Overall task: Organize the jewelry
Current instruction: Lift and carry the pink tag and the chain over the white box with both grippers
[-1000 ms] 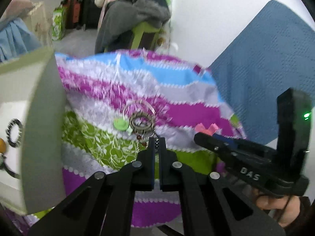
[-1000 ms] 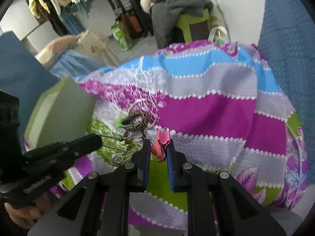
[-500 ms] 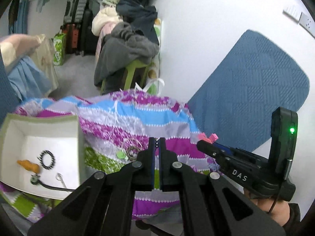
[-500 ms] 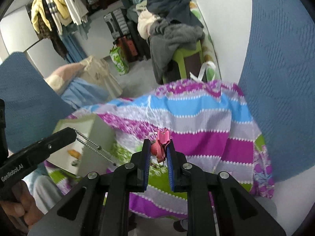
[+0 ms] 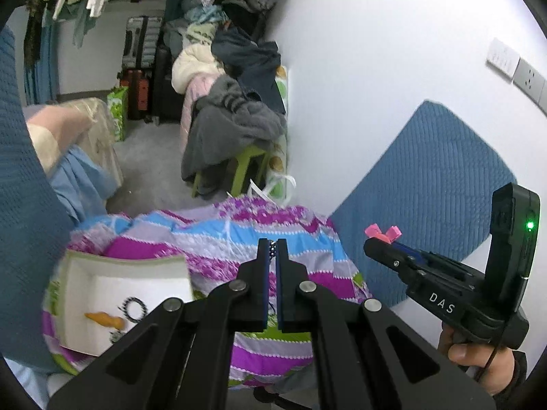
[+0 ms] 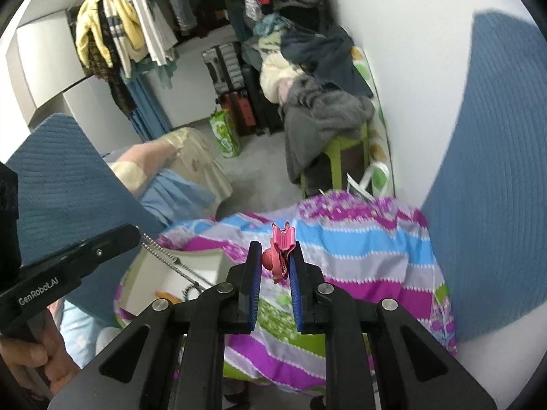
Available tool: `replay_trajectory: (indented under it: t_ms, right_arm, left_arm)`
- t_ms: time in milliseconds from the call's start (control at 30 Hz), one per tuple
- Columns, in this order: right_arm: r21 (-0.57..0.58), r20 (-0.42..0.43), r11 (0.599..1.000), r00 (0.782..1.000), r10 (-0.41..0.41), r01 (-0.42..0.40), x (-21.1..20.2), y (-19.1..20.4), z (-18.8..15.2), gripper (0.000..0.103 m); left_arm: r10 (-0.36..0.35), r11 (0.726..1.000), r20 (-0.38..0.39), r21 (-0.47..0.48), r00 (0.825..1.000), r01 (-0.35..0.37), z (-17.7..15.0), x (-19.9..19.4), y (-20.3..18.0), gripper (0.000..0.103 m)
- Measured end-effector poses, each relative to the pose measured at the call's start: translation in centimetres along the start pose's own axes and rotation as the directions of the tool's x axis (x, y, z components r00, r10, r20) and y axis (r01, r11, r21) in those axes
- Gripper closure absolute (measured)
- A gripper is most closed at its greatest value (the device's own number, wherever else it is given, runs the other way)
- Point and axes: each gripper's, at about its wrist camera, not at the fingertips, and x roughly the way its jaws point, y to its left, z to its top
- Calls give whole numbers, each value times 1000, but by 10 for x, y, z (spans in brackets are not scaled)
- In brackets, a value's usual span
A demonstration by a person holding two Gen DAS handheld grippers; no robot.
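My left gripper (image 5: 272,246) is shut on a bead chain necklace (image 5: 272,248); in the right wrist view the chain (image 6: 169,259) hangs down from it (image 6: 135,230) toward the box. My right gripper (image 6: 275,251) is shut on a pink hair clip (image 6: 280,253), which also shows in the left wrist view (image 5: 380,231). Both grippers are held high above the striped cloth (image 5: 301,239). A white open box (image 5: 102,290) lies at the left on the cloth, with a black bead bracelet (image 5: 133,308) and an orange piece (image 5: 104,319) inside.
Blue quilted panels stand at the right (image 5: 427,184) and left (image 5: 20,205). Behind the cloth are a green stool piled with clothes (image 5: 236,126), suitcases (image 5: 143,54) and hanging clothes (image 6: 130,34). A white wall (image 5: 376,51) is on the right.
Both grippers have risen well above the cloth, carrying the chain and the pink clip. The cloth and box now look smaller and lower, and more of the room shows.
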Motion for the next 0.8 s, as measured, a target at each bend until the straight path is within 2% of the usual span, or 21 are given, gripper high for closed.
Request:
replay_trajectory:
  t_ms: [233,367,500,800]
  right_arm:
    - [-30,42,998,998,47,-46,-1,48,25,90]
    - [-55,28,996,998,64,-63,12,73,25,90]
    - [-57,-2,995,997,83,-83,32,92,13,90]
    - [-54,-143,994,986,91,-100,98,119,-38,90]
  left_arm:
    - [35,999,45,1,998,-35,21,-36,29,101]
    - [58,998,49,-16,997,-58,20,-46,52,101]
    - [88,995,18,-38,996,-88,10,-45,80,101]
    - [128,985,-93,-99,987,-138,-27,-20,138,101]
